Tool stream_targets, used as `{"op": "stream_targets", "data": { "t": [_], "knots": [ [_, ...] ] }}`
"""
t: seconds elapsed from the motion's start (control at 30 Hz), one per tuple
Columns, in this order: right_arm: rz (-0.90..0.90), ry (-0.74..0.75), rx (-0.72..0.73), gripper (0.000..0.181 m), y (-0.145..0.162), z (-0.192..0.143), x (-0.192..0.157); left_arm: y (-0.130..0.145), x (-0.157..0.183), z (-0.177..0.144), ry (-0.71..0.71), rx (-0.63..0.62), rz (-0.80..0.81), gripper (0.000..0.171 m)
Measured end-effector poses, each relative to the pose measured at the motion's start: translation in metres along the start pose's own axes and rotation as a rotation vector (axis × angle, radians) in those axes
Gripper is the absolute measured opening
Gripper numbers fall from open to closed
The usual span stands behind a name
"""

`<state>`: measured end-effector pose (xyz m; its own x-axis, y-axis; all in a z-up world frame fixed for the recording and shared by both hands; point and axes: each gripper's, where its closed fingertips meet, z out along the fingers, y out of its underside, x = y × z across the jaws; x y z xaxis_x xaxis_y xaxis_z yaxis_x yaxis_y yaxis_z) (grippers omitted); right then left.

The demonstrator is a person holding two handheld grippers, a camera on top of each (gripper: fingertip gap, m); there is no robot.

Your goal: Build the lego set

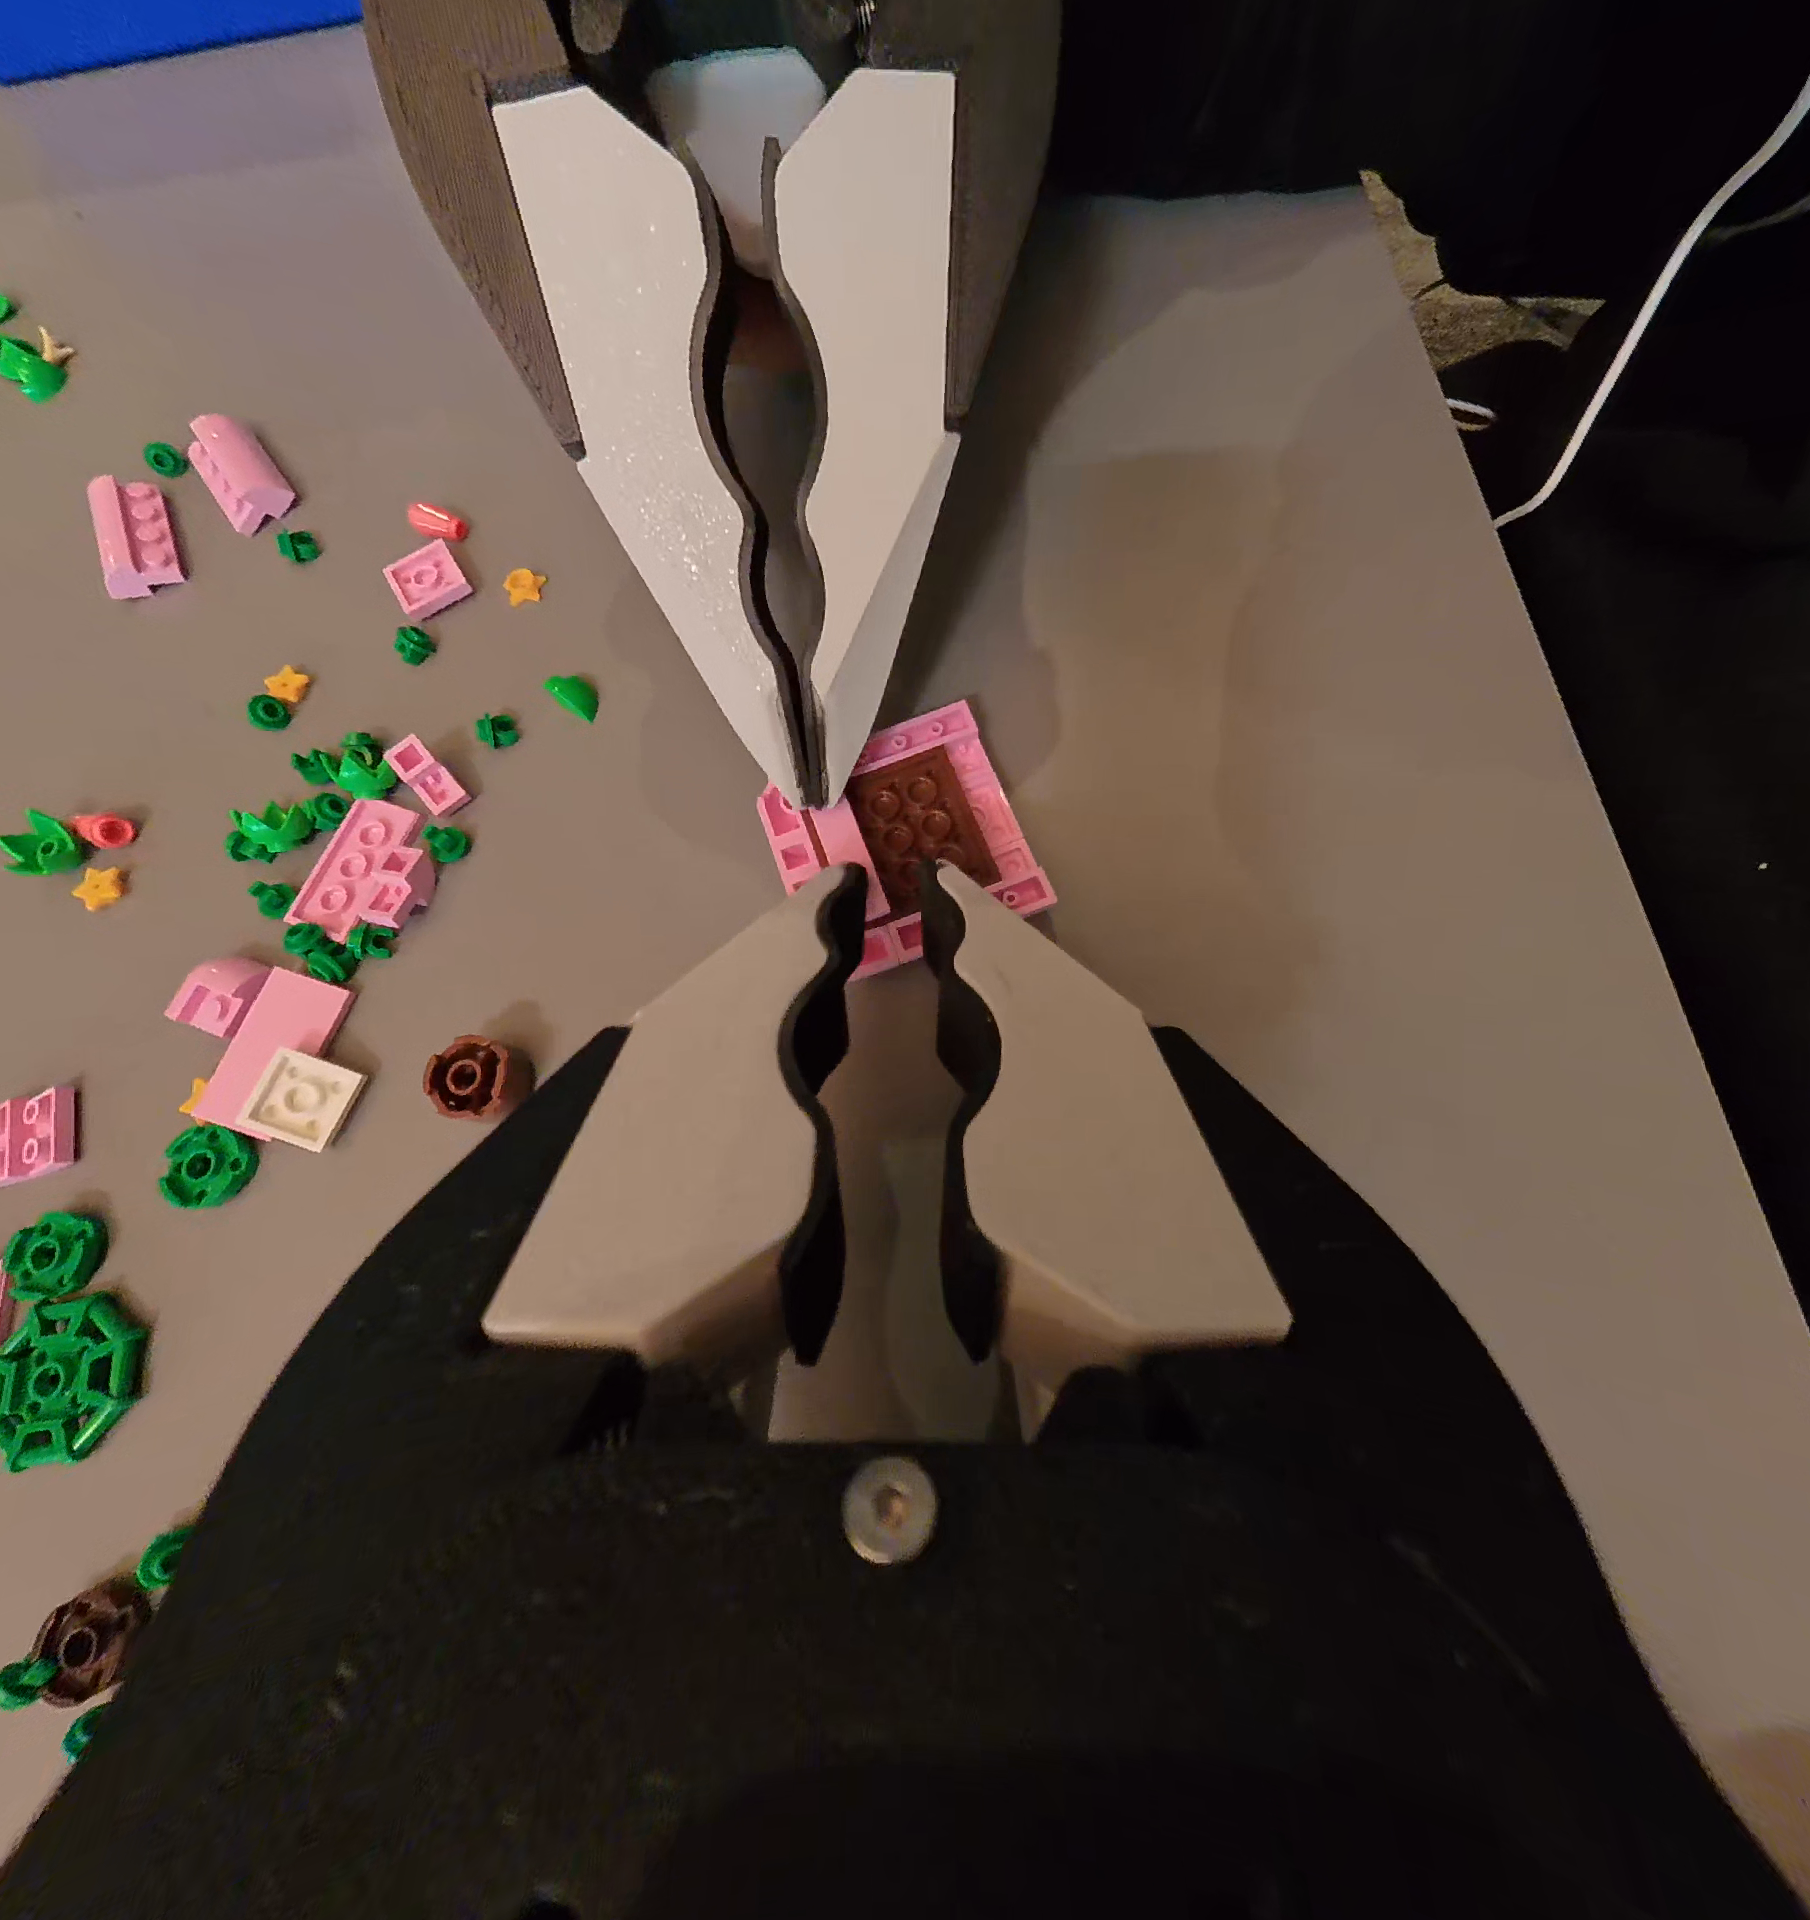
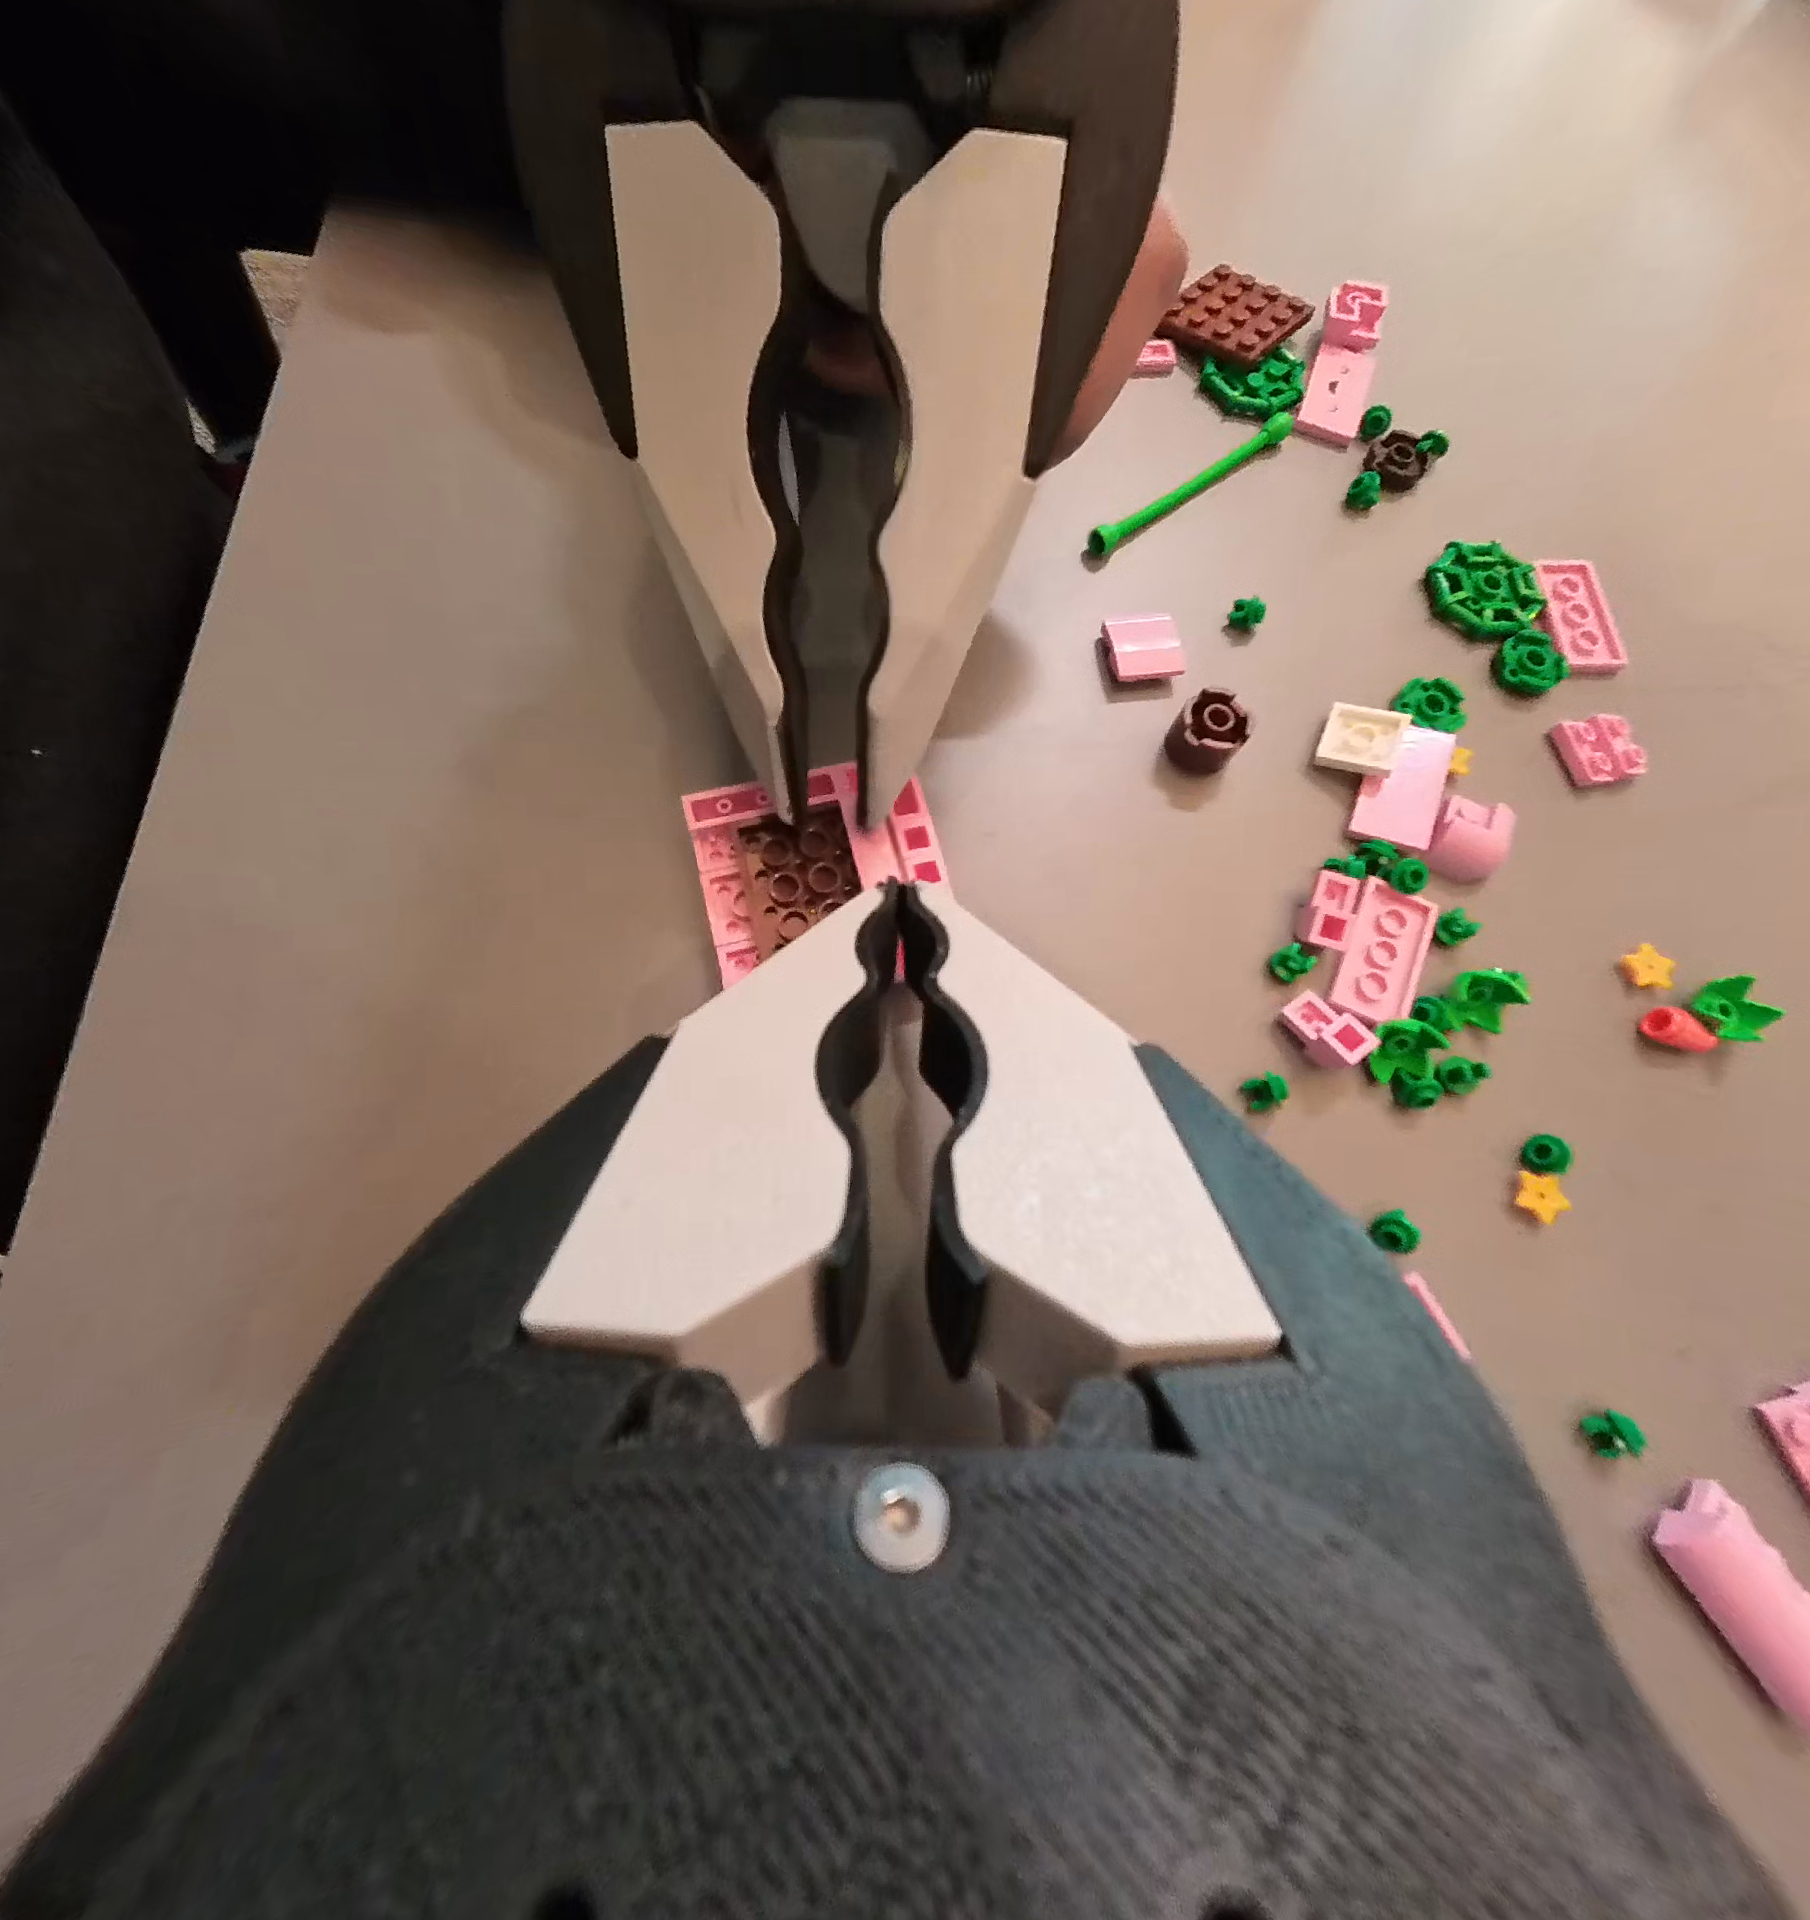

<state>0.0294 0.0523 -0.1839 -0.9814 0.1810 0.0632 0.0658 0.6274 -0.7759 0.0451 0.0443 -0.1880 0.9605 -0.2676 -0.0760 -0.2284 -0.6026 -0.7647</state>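
Grey tabletop (image 1: 1244, 623) carries everything, dark surroundings past its edge. Nearest in the left wrist view, the left tongs (image 1: 890, 883) stand slightly spread, tips resting on the pink-framed square lego assembly with a brown studded plate (image 1: 916, 821) at its centre. Opposite, the right tongs (image 1: 813, 795) are pressed together, tips on the assembly's pink edge. Farther left lie scattered pink, green and yellow loose lego pieces (image 1: 361, 862).
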Motion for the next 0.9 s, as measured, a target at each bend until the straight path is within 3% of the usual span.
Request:
{"op": "stream_targets", "data": {
  "t": [0.3,0.47,0.73,0.8,0.9],
  "knots": [
    [-0.014,0.000,0.002,0.000,-0.002,0.000,-0.001,-0.003,0.000,-0.003,0.007,0.030,-0.012,0.013],
    [0.029,-0.024,0.034,0.019,-0.008,0.003,-0.005,-0.005,-0.009,-0.008,-0.032,0.062,-0.023,0.018],
    [0.062,-0.041,0.002,0.006,-0.005,0.008,-0.005,-0.011,-0.020,-0.015,-0.098,0.100,-0.012,0.019],
    [0.092,-0.024,0.099,0.006,-0.022,0.000,0.001,-0.022,-0.032,-0.027,-0.173,0.178,-0.024,0.025],
    [0.248,-0.025,0.448,0.006,-0.070,-0.042,0.021,-0.049,-0.054,-0.065,-0.306,0.404,-0.072,0.025]
  ]
}}
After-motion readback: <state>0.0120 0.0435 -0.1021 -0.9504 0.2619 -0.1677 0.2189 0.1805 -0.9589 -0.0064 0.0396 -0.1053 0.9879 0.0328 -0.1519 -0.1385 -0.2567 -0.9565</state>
